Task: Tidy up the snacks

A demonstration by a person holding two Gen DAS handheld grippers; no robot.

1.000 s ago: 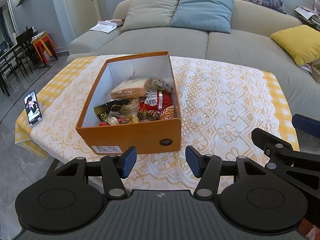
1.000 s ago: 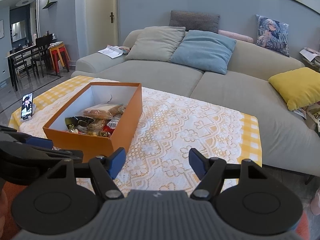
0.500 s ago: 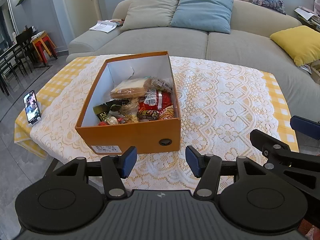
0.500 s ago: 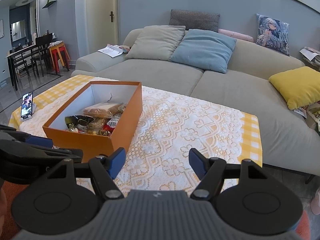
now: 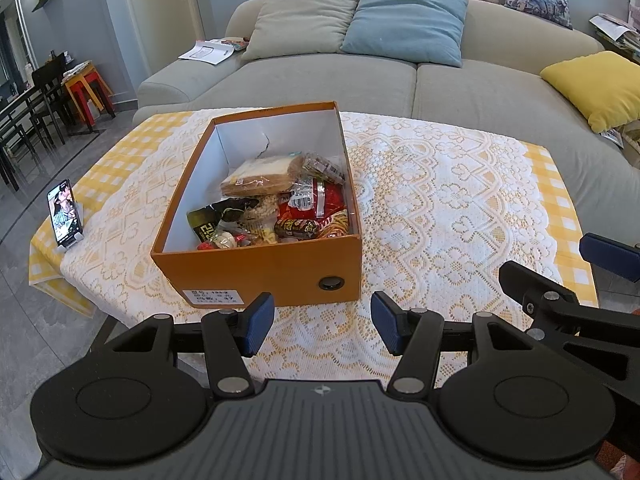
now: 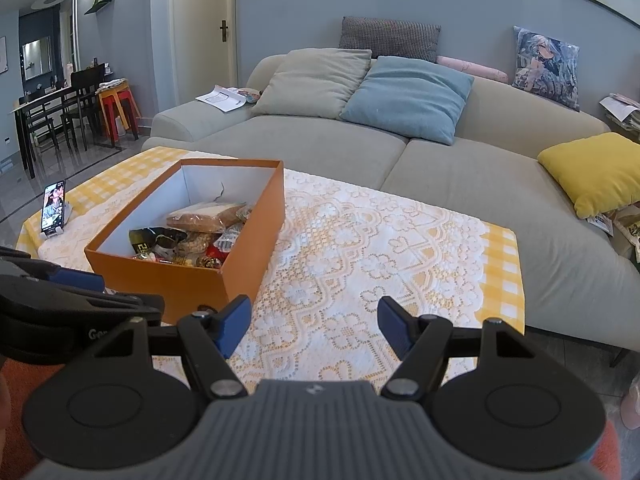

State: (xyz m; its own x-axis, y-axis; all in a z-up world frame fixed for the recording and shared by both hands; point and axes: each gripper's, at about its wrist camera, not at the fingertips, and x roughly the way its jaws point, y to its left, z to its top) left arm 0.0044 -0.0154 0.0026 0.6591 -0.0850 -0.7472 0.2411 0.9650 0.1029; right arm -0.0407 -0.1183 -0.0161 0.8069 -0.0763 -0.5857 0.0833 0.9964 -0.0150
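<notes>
Ahead of the left gripper [image 5: 322, 326], the near wall of the orange box [image 5: 260, 270] hides the bottoms of the snack packets [image 5: 276, 210]. The white label [image 5: 212, 296] on that wall carries print too small to read. The right gripper [image 5: 568, 304] is cut off by the picture's right edge. From the right wrist, the left gripper [image 6: 76, 296] is cut by the left edge, and the box's right wall [image 6: 256, 240] covers the packets behind it. The phone [image 6: 54, 208] screen is too small to make out.

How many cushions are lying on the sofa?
5: a beige cushion, a blue cushion, a dark checked cushion behind them, a printed cushion at the back right, and a yellow cushion at the right end. More may be hidden.
</notes>
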